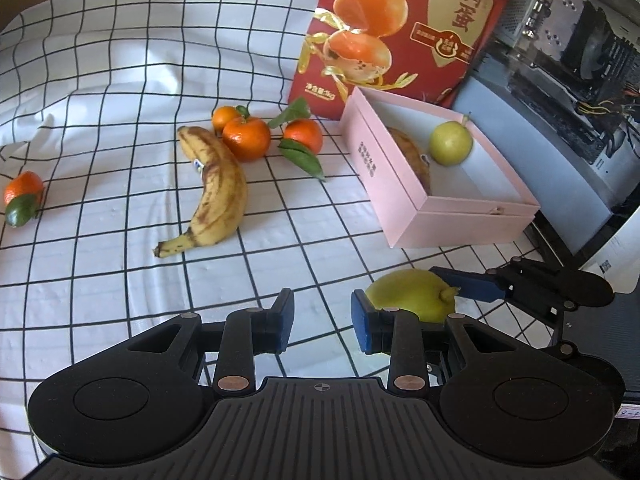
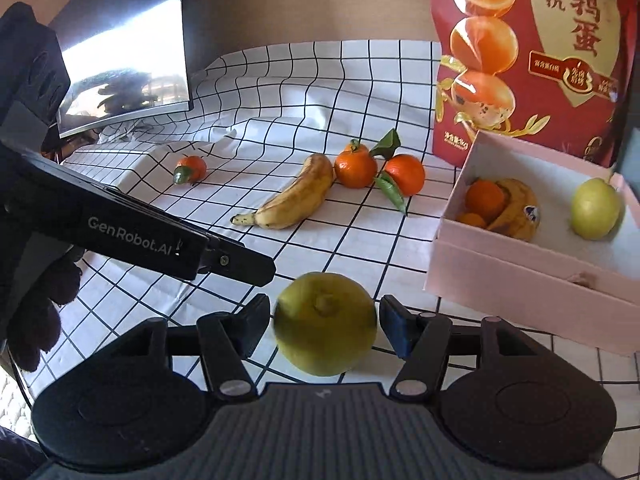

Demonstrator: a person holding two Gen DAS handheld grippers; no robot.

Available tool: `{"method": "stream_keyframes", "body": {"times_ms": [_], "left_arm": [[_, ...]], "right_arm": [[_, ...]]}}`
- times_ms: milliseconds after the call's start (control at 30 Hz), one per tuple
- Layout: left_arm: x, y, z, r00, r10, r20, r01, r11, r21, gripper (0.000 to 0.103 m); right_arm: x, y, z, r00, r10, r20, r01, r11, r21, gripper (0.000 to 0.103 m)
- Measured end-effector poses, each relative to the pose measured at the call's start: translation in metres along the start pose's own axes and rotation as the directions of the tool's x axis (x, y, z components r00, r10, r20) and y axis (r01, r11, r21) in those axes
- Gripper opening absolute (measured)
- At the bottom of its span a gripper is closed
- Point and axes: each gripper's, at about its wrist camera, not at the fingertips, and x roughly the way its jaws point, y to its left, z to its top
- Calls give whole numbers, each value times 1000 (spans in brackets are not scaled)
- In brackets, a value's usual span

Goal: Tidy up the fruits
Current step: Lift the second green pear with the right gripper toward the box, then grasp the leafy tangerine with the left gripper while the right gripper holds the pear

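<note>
A yellow-green lemon [image 2: 326,322] lies on the checked cloth between the fingers of my open right gripper [image 2: 324,326]; the pads stand just apart from its sides. It also shows in the left wrist view [image 1: 412,294]. My left gripper [image 1: 322,326] is open and empty above the cloth. The pink box [image 2: 520,280] holds a green-yellow fruit [image 2: 595,209], a banana [image 2: 516,210] and oranges [image 2: 484,198]. On the cloth lie a spotted banana [image 1: 218,190], three mandarins with leaves [image 1: 246,138] and one mandarin [image 1: 22,196] far left.
A red snack bag [image 1: 404,28] stands behind the box. An open computer case [image 1: 568,72] is to the right. A monitor [image 2: 128,48] stands at the back left. The cloth is wrinkled at the back.
</note>
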Motion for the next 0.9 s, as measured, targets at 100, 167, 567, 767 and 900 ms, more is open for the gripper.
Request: {"method": "stream_keyframes", "body": {"times_ms": [100, 167, 567, 767, 900], "left_arm": [[-1, 3, 0, 1000, 7, 6, -7, 1000, 4, 35], [-5, 11, 3, 999, 46, 27, -46, 999, 3, 35], [-22, 165, 59, 854, 501, 137, -455, 849, -269, 35], [-6, 203, 68, 884, 462, 67, -417, 846, -334, 44], [2, 200, 71, 906, 421, 53, -383, 865, -324, 47]], "right_arm": [[-1, 0, 0, 1000, -3, 1, 3, 1000, -7, 61], [-1, 2, -1, 1000, -3, -3, 3, 1000, -15, 62], [-20, 16, -7, 996, -83, 11, 84, 994, -72, 72], [-23, 12, -13, 995, -96, -3, 95, 994, -49, 72], [-24, 10, -16, 995, -99, -10, 99, 994, -42, 72]]}}
